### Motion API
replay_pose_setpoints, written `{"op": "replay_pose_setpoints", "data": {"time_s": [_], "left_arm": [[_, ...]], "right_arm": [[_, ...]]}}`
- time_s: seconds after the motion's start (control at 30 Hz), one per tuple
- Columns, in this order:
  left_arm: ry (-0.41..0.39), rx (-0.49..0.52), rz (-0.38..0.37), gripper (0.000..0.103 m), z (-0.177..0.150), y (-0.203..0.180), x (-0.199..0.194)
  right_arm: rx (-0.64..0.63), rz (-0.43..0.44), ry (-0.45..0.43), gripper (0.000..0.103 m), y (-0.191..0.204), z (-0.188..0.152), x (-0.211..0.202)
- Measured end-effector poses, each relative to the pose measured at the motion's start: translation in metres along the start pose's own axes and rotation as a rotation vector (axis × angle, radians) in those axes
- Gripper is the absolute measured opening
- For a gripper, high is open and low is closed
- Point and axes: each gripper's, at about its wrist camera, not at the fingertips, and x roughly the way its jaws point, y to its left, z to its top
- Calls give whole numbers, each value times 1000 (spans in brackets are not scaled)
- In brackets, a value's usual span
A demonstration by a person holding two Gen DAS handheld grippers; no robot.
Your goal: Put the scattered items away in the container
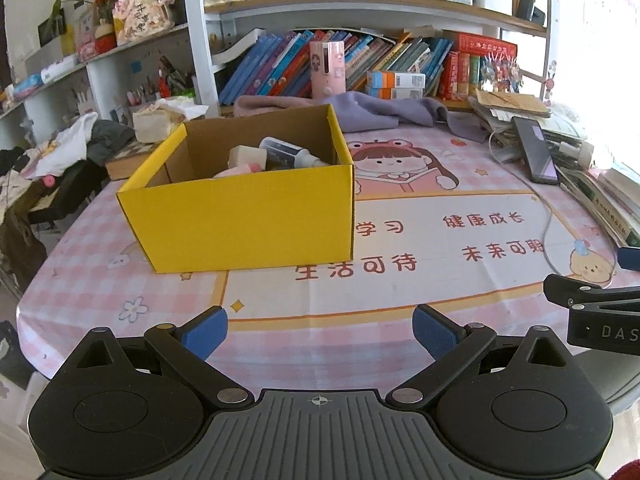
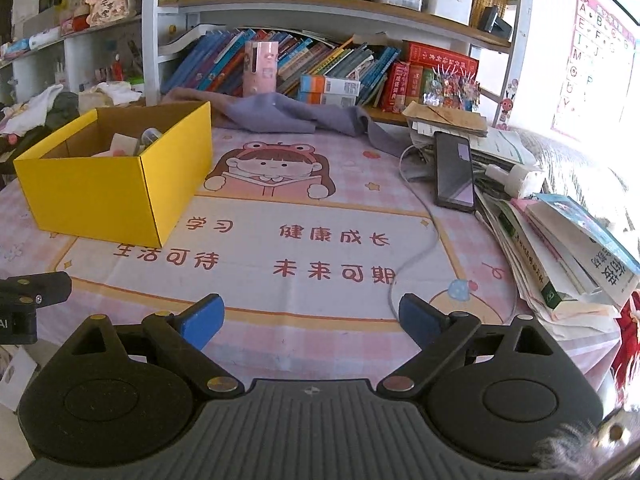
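Pink checked tablecloth point(image 1: 280, 340) printed with a cartoon girl and red characters covers the desk on which everything here sits, with bookshelves rising behind it. Low over its near edge the left gripper point(image 1: 320, 334) has its jaws spread wide, the blue pads point(image 1: 206, 334) well apart and nothing between them but bare cloth; the right gripper point(image 2: 311, 320) is the same, its blue pads point(image 2: 202, 320) splayed wide and empty above the cloth, and its black frame shows at the right edge of the left wrist view. Just beyond the left gripper, on the left part of the desk, stands the yellow cardboard box point(image 1: 248, 216), open at the top and upright on the cloth; from the right wrist view the same box point(image 2: 108, 188) lies ahead and to the left. Inside it lie a dark bottle with a white cap point(image 1: 286, 154), tipped on its side, a pale block point(image 1: 248, 156) beside it, and a pink item point(image 1: 240, 169) only partly seen over the front wall. The cloth between the grippers and the box carries no loose items. Farther out, a white cable point(image 2: 416, 256) runs across the cloth to a dark phone point(image 2: 454, 172) resting on a heap of books and papers point(image 2: 560, 248) at the right edge. At the back a purple garment point(image 2: 288, 114) is draped in front of a pink cylinder point(image 2: 261, 67) and the leaning rows of books point(image 2: 352, 68).
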Motion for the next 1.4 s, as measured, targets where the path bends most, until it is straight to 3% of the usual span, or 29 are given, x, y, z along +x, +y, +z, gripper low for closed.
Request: {"op": "replay_pose_setpoints", "data": {"time_s": [0.47, 1.4], "left_arm": [[1, -9, -1, 100, 0, 9, 0], [33, 1, -3, 100, -8, 16, 3]], "right_arm": [[-12, 15, -13, 103, 10, 2, -3], [-32, 46, 29, 103, 21, 0, -1]]}}
